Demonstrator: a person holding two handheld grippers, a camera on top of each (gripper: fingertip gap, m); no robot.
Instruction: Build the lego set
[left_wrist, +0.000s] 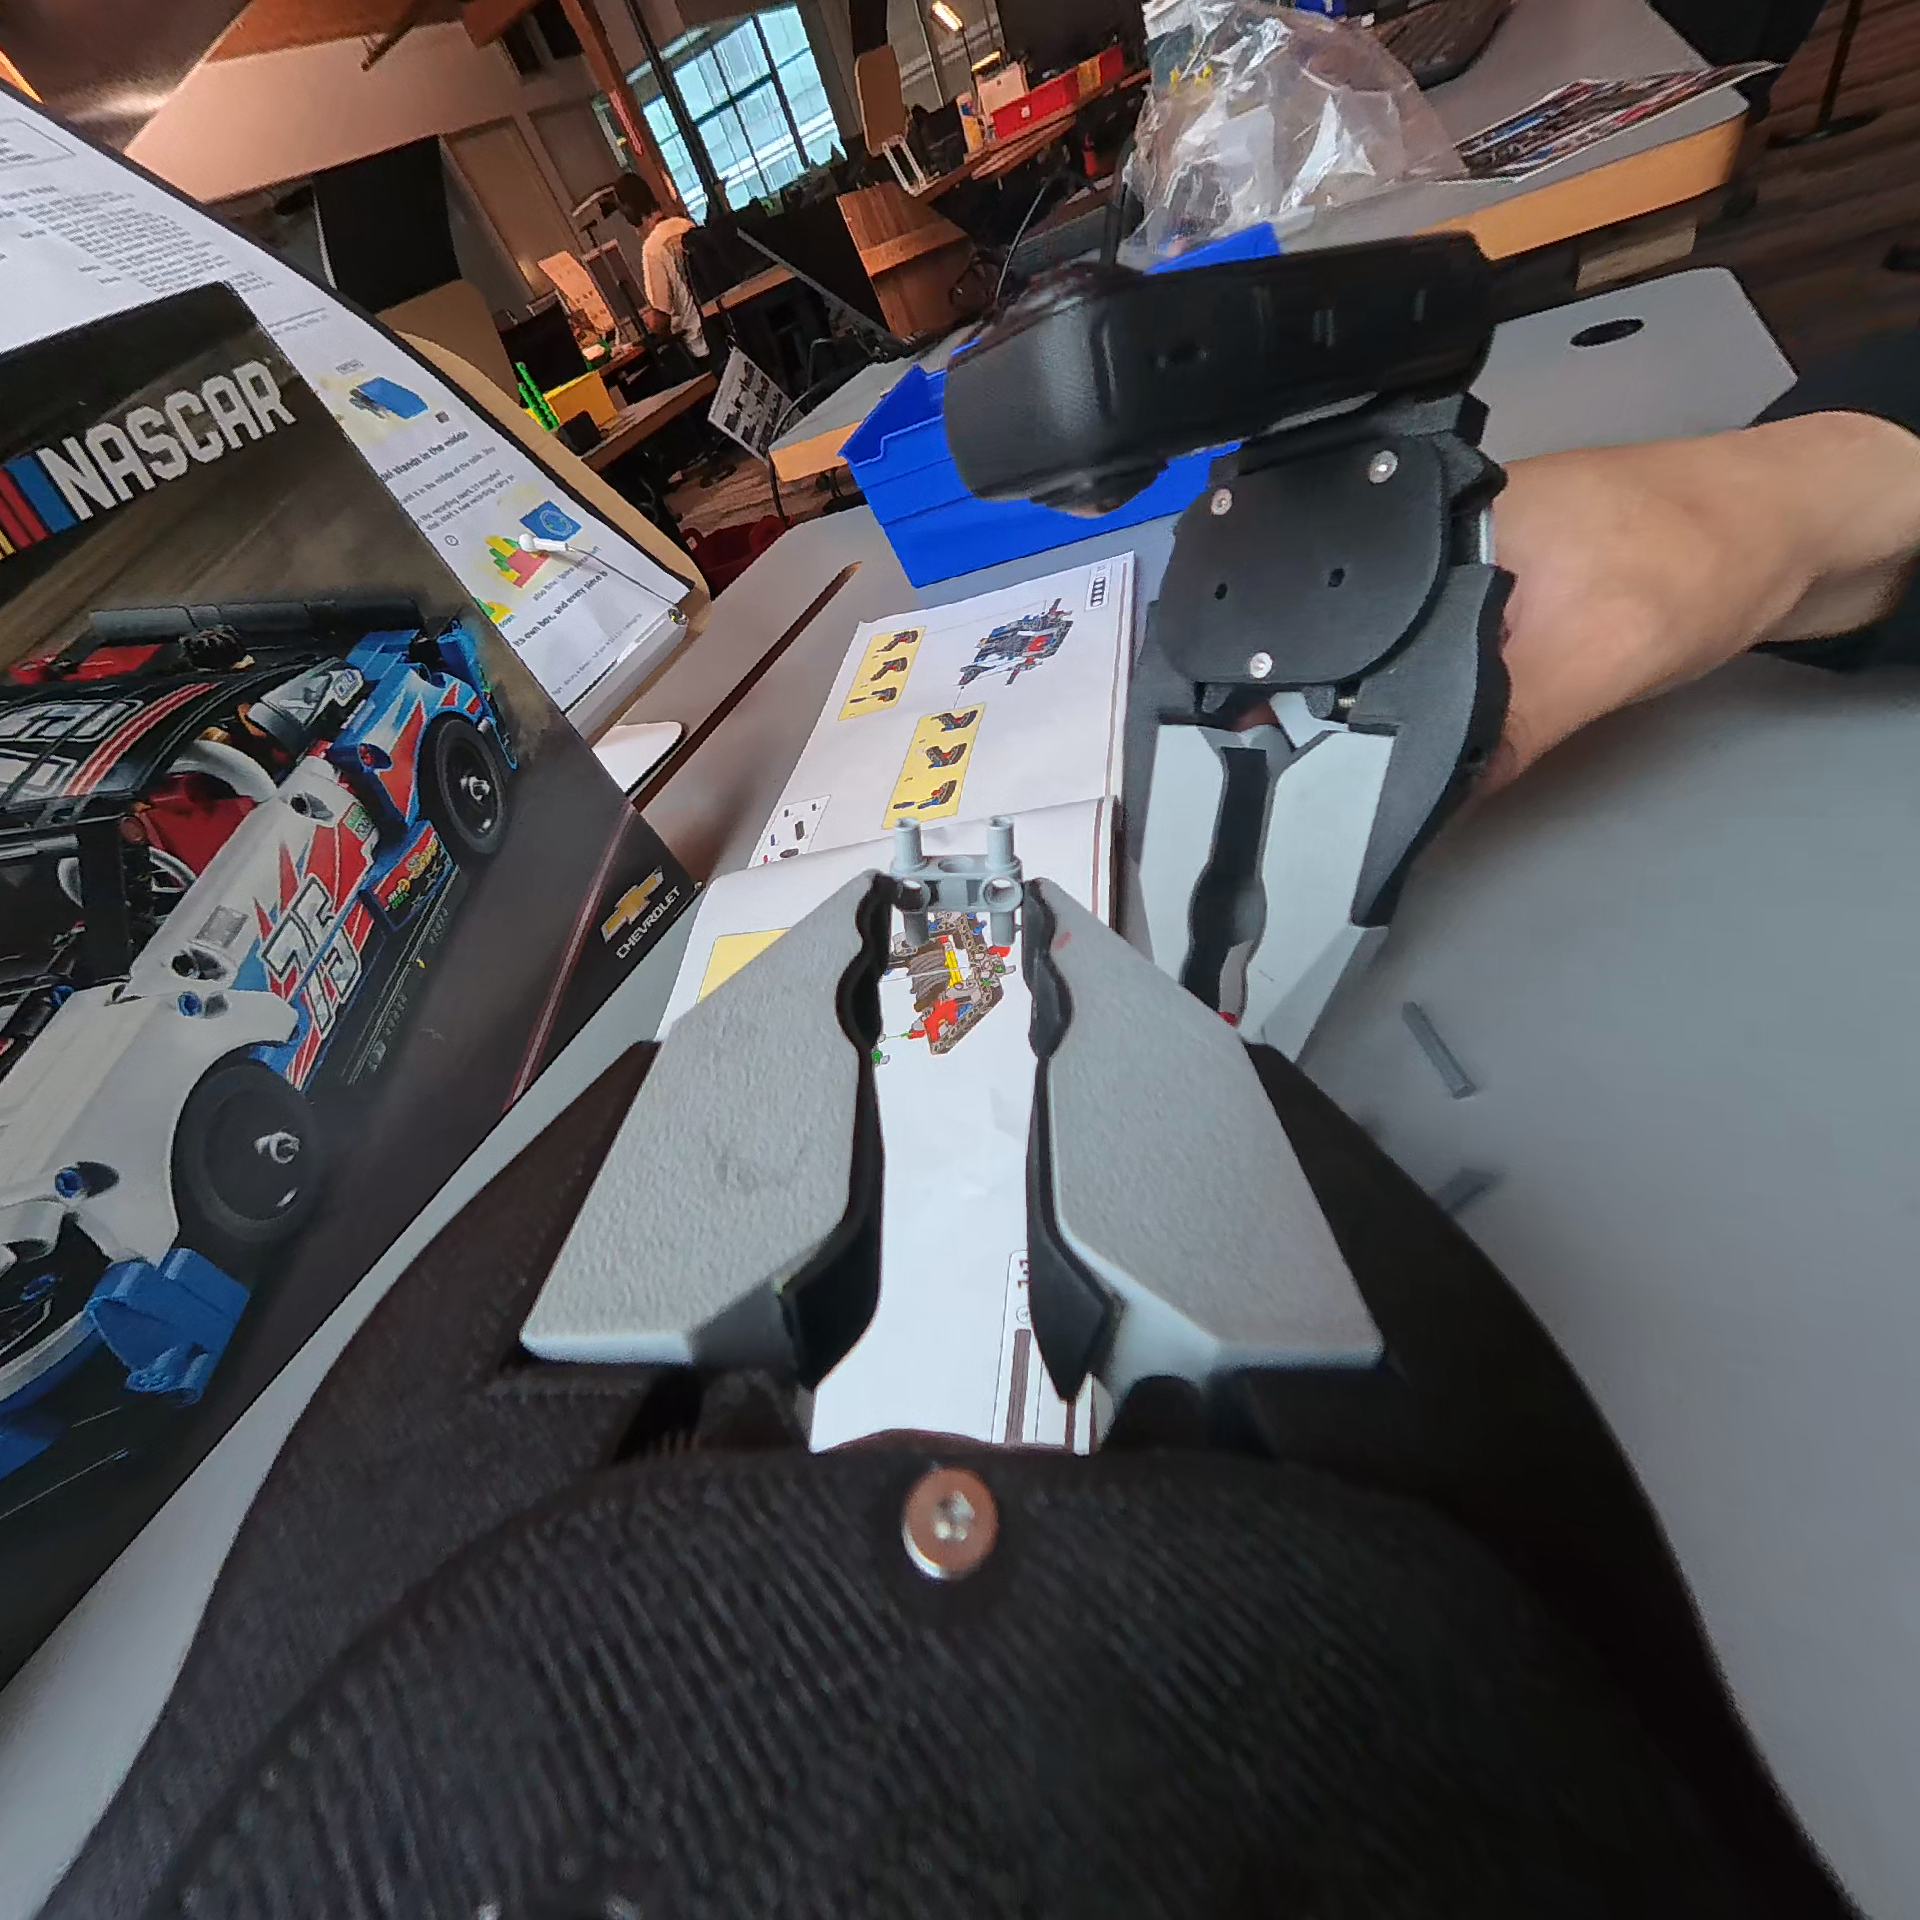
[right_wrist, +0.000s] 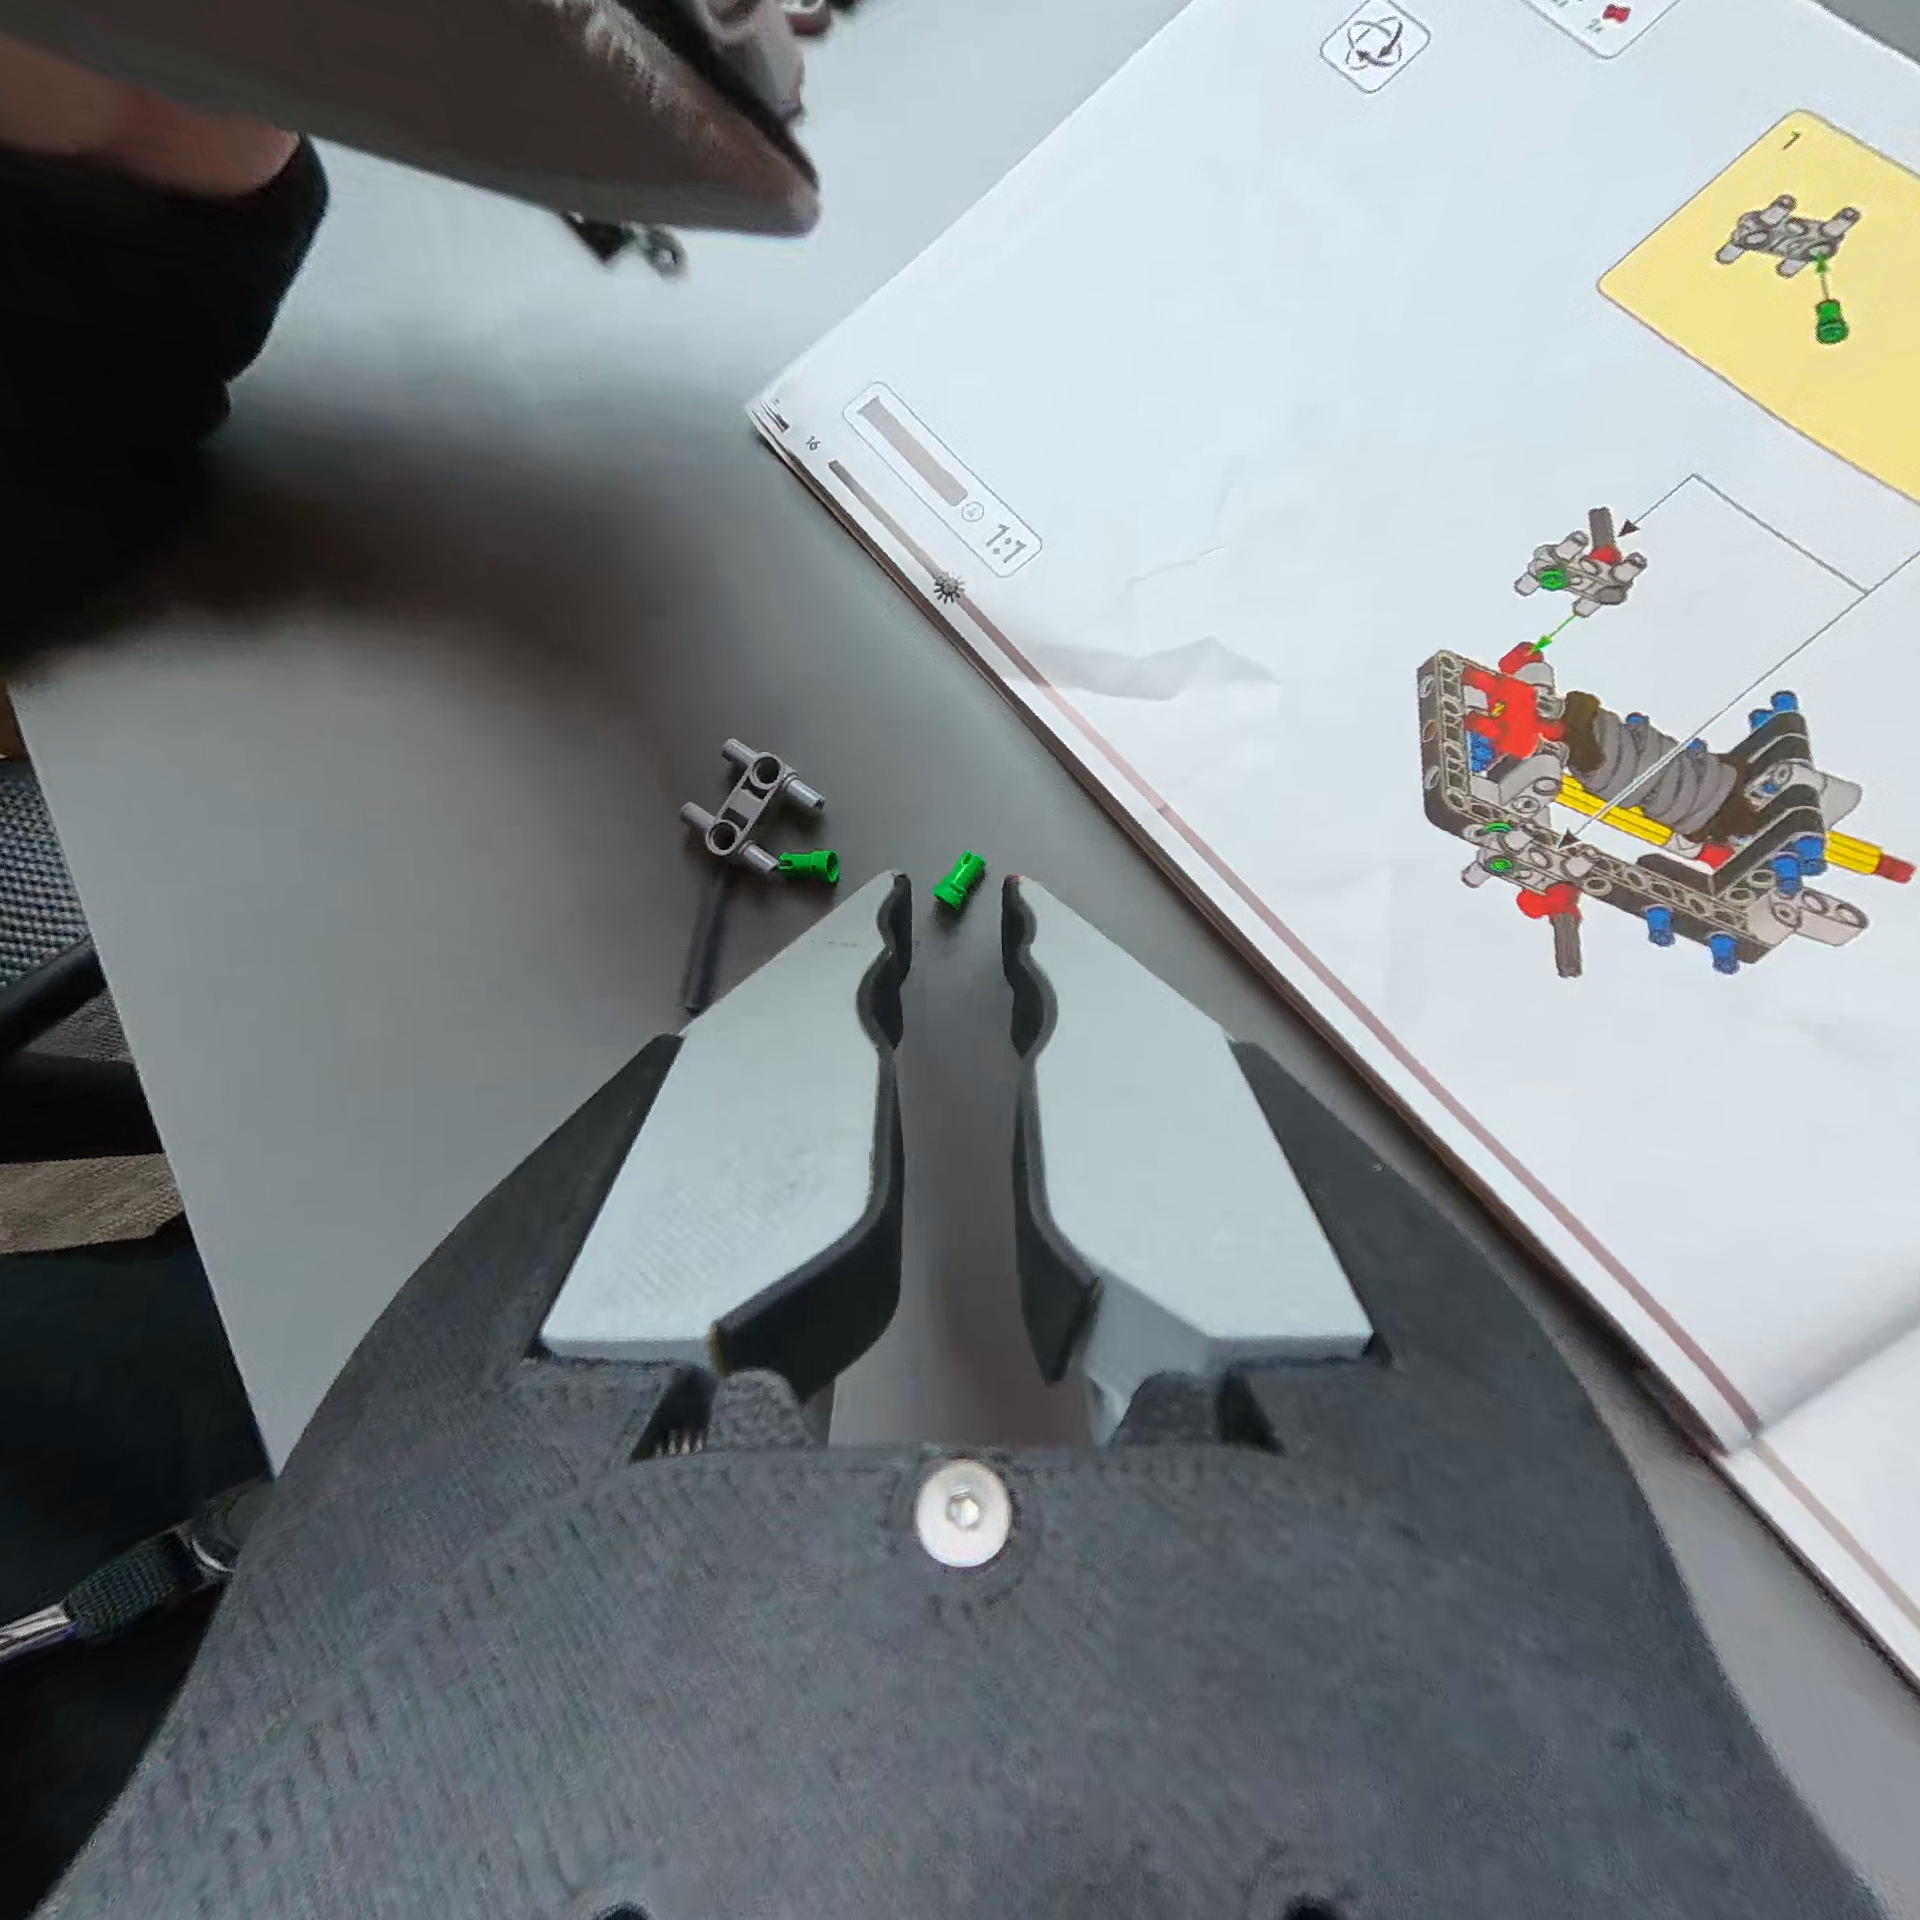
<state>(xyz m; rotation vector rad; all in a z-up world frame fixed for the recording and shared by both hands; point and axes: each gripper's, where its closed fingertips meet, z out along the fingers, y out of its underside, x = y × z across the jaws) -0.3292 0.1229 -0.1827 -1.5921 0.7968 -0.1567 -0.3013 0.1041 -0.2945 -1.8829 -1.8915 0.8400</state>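
Note:
My left gripper is shut on a light grey pin connector and holds it above the open instruction booklet. My right gripper is open and points down at the table, its tips on either side of a loose green pin without touching it. To its left lie a second grey connector, with another green pin at its end, and a dark axle. The right gripper also shows in the left wrist view, to the right of the booklet.
The set's box stands tilted at the left. A blue bin and a clear plastic bag sit behind the booklet. Two small grey axles lie on the table at the right. The table edge is at the left. One gripper's finger ends stand about 12 cm off the other's. Between my right fingertips and the dark axle there is roughly 5 cm.

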